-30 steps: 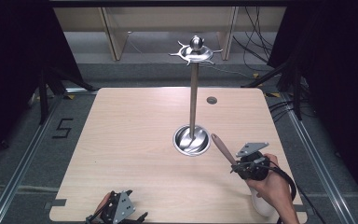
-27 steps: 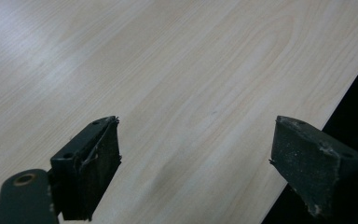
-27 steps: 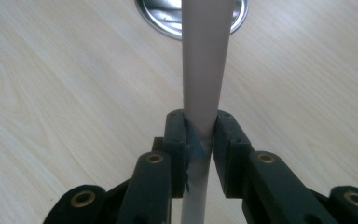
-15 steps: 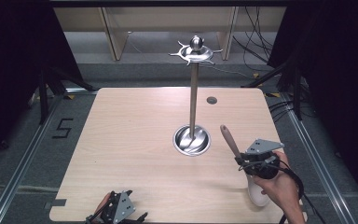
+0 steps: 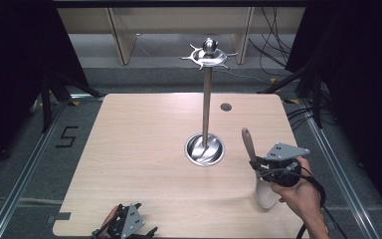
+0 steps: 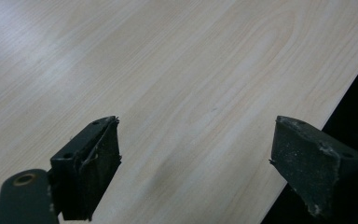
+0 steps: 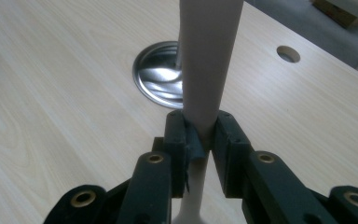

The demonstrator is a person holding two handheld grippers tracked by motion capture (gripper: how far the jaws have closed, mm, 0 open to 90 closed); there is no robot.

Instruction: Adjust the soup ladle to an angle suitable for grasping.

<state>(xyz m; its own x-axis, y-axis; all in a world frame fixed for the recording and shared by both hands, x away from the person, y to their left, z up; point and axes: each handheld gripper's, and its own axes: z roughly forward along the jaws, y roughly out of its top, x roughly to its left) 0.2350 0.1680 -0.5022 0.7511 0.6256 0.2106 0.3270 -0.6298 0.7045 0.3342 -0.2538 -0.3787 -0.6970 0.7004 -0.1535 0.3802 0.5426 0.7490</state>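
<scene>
My right gripper (image 5: 255, 164) is shut on a kitchen spatula (image 5: 249, 145) near the table's right front. Its brown handle points up and away, and the pale blade (image 5: 266, 195) hangs below the hand. In the right gripper view the jaws (image 7: 201, 135) pinch the pale shaft (image 7: 207, 60), which rises straight up. A tall metal stand (image 5: 207, 99) with a ring of hooks on top rests on a round shiny base (image 5: 205, 149) just left of the spatula, apart from it. My left gripper (image 5: 139, 231) lies at the table's front edge, jaws open (image 6: 196, 154) over bare wood.
The light wooden table (image 5: 144, 149) has a small round hole (image 5: 225, 106) behind the stand. In the left gripper view the table edge (image 6: 307, 121) runs close by on the right. Cables lie on the floor at the right.
My right gripper has lifted the spatula and drifted a little to the right, and the handle now stands more upright. The left gripper has stayed where it was.
</scene>
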